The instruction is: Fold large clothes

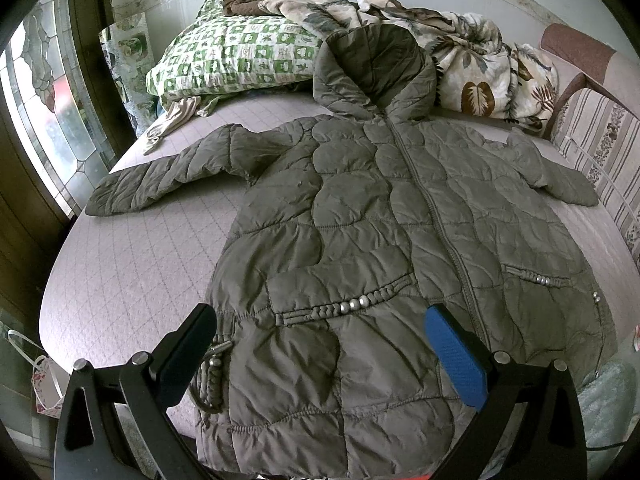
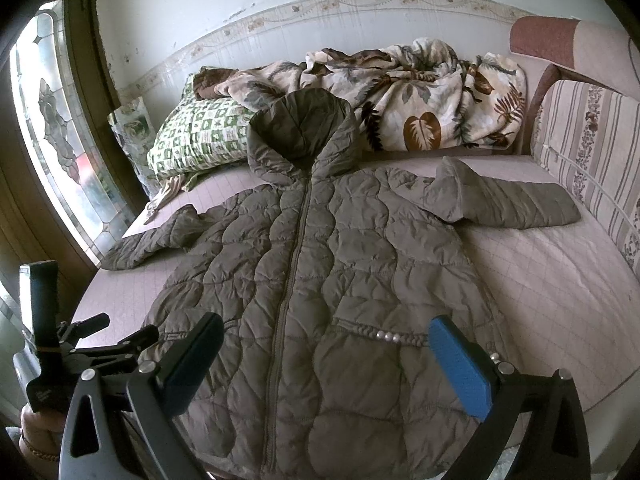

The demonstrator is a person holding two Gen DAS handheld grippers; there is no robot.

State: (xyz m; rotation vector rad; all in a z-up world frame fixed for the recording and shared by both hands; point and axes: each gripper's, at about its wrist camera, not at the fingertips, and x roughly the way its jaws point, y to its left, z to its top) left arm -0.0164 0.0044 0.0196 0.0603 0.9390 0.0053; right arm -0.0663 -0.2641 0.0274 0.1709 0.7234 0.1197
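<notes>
Viewing both wrist feeds, I log an olive quilted hooded coat (image 1: pixel 360 220) lying flat, front up and zipped, on the bed (image 1: pixel 132 264), which has a pale mauve quilted cover. Hood (image 1: pixel 372 64) points toward the far wall, resting against a green checked pillow (image 1: pixel 236 56) and a crumpled leaf-print blanket (image 1: pixel 492 76). Both sleeves are spread outward; the hem reaches the near edge of the bed.

My left claw (image 1: pixel 320 356) hovers over the lower part of the coat near a studded pocket trim (image 1: pixel 352 304), fingers wide apart, nothing between them. My right claw (image 2: pixel 326 368) hovers likewise over the hem on the other side of the zipper (image 2: pixel 288 280), also spread wide and empty.

In the right wrist view, the other handheld rig (image 2: pixel 60 352) shows at lower left, with part of a hand (image 2: pixel 38 428) under it. A stained-glass window (image 2: pixel 52 140) sits at left; a striped cushion (image 2: pixel 592 148) lines the right side of the bed.
</notes>
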